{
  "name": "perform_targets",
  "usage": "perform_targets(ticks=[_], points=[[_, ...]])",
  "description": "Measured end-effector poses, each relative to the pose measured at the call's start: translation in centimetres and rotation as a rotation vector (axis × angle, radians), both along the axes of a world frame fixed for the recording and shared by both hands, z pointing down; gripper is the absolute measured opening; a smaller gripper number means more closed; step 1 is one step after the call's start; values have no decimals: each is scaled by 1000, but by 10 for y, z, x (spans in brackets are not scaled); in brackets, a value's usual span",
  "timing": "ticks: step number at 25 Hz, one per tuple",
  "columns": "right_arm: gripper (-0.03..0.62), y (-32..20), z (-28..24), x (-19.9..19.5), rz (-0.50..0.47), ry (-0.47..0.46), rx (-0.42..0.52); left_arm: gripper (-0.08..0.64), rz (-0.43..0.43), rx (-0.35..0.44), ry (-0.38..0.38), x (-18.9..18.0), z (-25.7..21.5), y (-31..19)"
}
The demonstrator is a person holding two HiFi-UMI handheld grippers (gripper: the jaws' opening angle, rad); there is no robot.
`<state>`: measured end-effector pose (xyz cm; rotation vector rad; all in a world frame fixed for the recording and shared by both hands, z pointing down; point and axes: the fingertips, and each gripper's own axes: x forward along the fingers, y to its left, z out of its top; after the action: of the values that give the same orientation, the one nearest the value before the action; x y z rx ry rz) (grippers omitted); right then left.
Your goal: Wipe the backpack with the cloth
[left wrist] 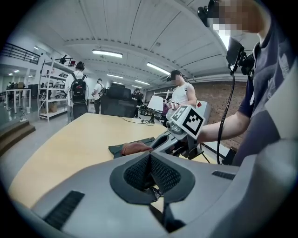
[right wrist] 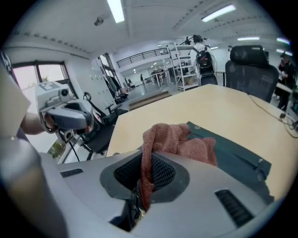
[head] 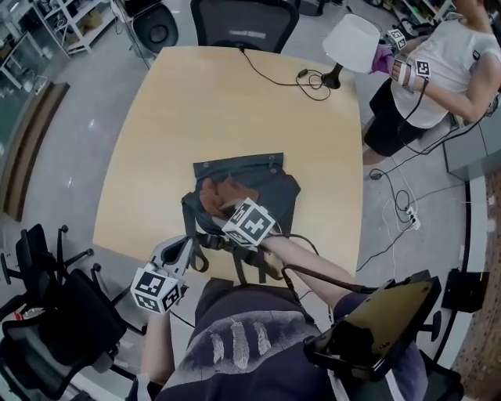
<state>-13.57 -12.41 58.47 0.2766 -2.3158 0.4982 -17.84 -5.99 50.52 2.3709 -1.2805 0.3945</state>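
Note:
A dark grey-green backpack (head: 262, 184) lies flat on the wooden table (head: 172, 133), its straps hanging toward the near edge. A rust-red cloth (head: 221, 193) rests bunched on the backpack's left part. My right gripper (head: 232, 205) is shut on the cloth (right wrist: 179, 142), which runs down between its jaws and lies on the backpack (right wrist: 240, 160). My left gripper (head: 186, 244) hovers at the table's near edge beside the straps. It is shut (left wrist: 150, 162) with nothing seen between its jaws. From the left gripper view the cloth (left wrist: 134, 148) and right gripper (left wrist: 160, 142) show ahead.
A white lamp (head: 351, 43) and a black cable (head: 286, 74) sit at the table's far end. A person (head: 446, 70) stands at the far right. Office chairs stand behind the table (head: 243, 19) and at the near left (head: 55, 313). A power strip (head: 409, 215) lies on the floor.

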Motion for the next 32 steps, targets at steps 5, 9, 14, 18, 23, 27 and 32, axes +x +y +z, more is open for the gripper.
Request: perform_targets(ticks=[5,9,14,18,23,27,32], points=[[32,9,-1,-36,-31,-64,-75,6,-33,-6,9,-24,3,3],[32,-6,-10,-50,52,-209,-225,6,-51,-14,12,-39,6,2],[32,-64,-25,-52,241,-373,-299,6,-49,-32,13,-56,14,-4],[32,-135,8,-27,364,-187,-88,6,-41,-39,12,-65,15,-10],[32,-191,54,4,303,218,182,6,-39,-55,8,-83,16,-17],[32,-203,69,10,216,359,258,6,-47,-71,3,-95,21,-23],[32,-217,74,34,281,386,237,6,-26,-62,0,-88,16,-35]])
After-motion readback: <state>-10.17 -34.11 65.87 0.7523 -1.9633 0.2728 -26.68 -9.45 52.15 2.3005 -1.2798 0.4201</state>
